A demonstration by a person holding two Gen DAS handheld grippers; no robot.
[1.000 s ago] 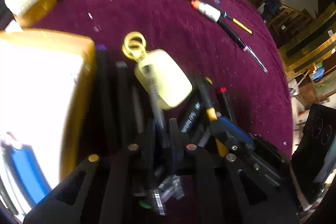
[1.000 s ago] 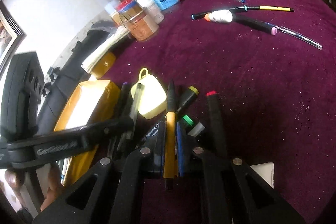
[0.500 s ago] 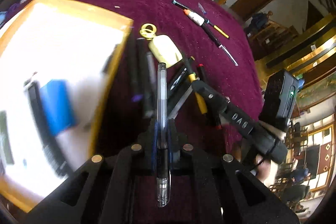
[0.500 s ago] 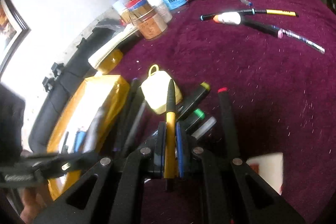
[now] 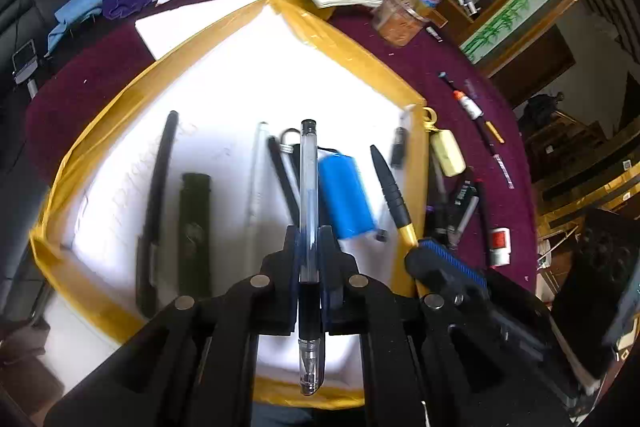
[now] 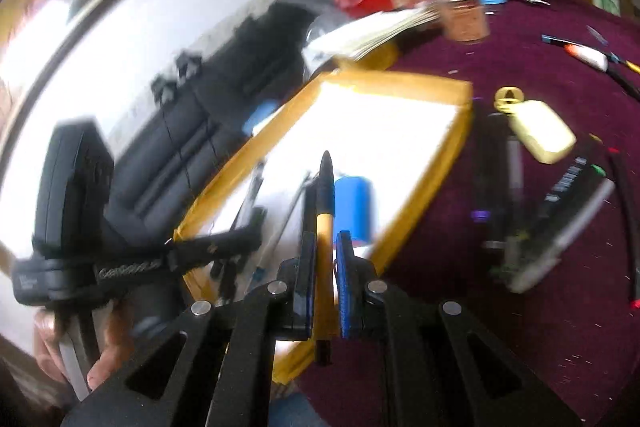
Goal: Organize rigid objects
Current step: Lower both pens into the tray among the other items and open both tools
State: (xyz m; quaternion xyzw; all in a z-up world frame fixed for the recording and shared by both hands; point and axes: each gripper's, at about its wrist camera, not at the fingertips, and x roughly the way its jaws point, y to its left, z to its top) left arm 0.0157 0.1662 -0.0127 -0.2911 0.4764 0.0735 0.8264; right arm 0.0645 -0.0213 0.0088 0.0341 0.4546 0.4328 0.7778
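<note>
Left gripper (image 5: 308, 239) clamps a clear plastic gel pen (image 5: 308, 211), lengthwise along its fingers, directly above the yellow-taped white tray (image 5: 132, 99); right gripper (image 6: 323, 259) clamps a black-and-yellow pen (image 6: 325, 203) over the tray's near edge.

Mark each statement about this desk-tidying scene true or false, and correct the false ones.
1. The left gripper is shut on a clear pen. True.
2. The right gripper holds nothing. False: it is shut on a black and yellow pen.
3. A blue cylinder lies inside the white tray with the yellow rim. True.
4. The pale yellow case with a ring lies inside the tray. False: it lies on the purple cloth, just outside the tray's rim.
5. The tray holds only the blue cylinder. False: several pens and a dark tube lie in it too.
</note>
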